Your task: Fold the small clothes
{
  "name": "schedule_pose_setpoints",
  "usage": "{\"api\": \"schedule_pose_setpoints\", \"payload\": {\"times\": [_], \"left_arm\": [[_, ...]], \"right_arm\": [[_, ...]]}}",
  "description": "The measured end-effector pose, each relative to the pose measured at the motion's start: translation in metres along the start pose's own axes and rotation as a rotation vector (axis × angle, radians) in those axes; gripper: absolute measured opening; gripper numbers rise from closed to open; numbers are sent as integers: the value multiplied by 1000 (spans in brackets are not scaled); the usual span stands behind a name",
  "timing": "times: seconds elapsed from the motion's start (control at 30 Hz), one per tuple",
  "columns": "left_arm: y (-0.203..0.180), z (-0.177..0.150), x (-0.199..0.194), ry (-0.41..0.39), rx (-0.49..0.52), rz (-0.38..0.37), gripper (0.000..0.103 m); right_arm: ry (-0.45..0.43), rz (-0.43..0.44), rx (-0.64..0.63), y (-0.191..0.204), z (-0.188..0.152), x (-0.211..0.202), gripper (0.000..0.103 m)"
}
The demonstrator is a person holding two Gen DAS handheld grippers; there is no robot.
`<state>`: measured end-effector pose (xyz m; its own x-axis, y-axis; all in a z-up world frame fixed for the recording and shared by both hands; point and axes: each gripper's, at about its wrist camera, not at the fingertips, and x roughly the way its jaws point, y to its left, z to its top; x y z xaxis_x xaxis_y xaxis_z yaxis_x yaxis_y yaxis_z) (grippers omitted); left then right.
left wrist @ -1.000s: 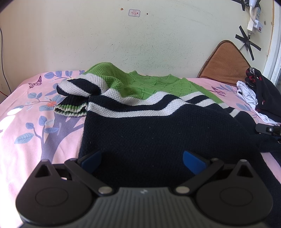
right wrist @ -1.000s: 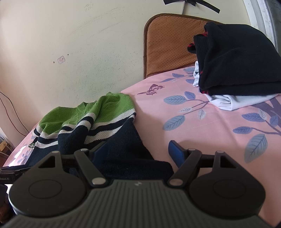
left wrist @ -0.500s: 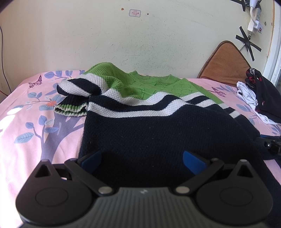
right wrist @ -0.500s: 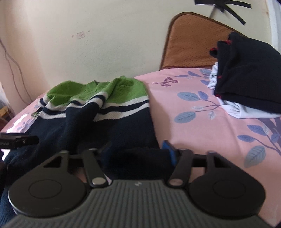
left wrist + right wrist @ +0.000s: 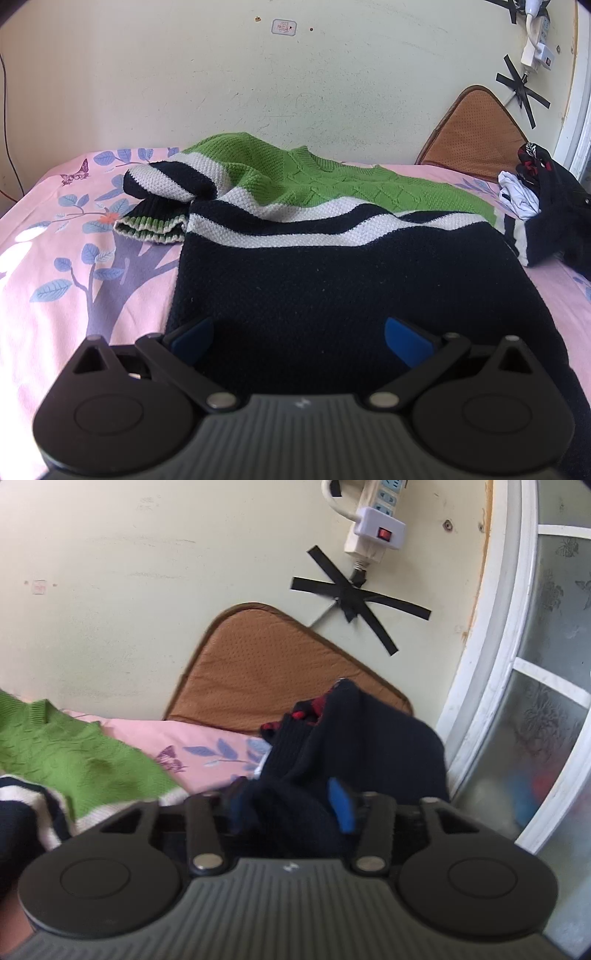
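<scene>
Right wrist view: opening right gripper grasps sweater sleeve, left pad hidden.

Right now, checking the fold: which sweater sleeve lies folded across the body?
The left sleeve, striped cuff doubled over the chest; the other sleeve is bunched at the right edge.

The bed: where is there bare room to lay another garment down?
Free: the pink sheet left of the striped sweater, out to the bed's left edge. Crowded: the right side, where the sweater's sleeve meets the dark pile of clothes by the brown cushion.
</scene>
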<state>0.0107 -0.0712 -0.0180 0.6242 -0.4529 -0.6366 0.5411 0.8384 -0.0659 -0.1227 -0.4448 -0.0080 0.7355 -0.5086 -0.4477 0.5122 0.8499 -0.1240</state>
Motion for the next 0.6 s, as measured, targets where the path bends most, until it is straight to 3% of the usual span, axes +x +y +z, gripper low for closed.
{"api": "schedule_pose_setpoints", "payload": {"times": [0.1,0.2,0.23,0.3,0.43,0.5,0.6], "left_arm": [[1,0,0,1,0,-9,103],[14,1,-9,19,-40,-52,103],[21,0,-16,23,-60,-62,103],[37,-6,-37,12,-99,-78,103],[70,-28,-76,58,-166,-51,102],[82,-41,-89,110,-218,-103,95],[79,-55,-102,147,-225,-218,71]], "right_arm": [[-17,117,92,6,-19,-27,58],[58,382,244,15,-44,-50,56],[83,446,260,21,-52,-56,49],[105,509,227,34,-66,-71,37],[126,606,104,60,-85,-97,33],[167,697,52,77,-91,-103,33],[189,830,45,99,-90,-108,28]]}}
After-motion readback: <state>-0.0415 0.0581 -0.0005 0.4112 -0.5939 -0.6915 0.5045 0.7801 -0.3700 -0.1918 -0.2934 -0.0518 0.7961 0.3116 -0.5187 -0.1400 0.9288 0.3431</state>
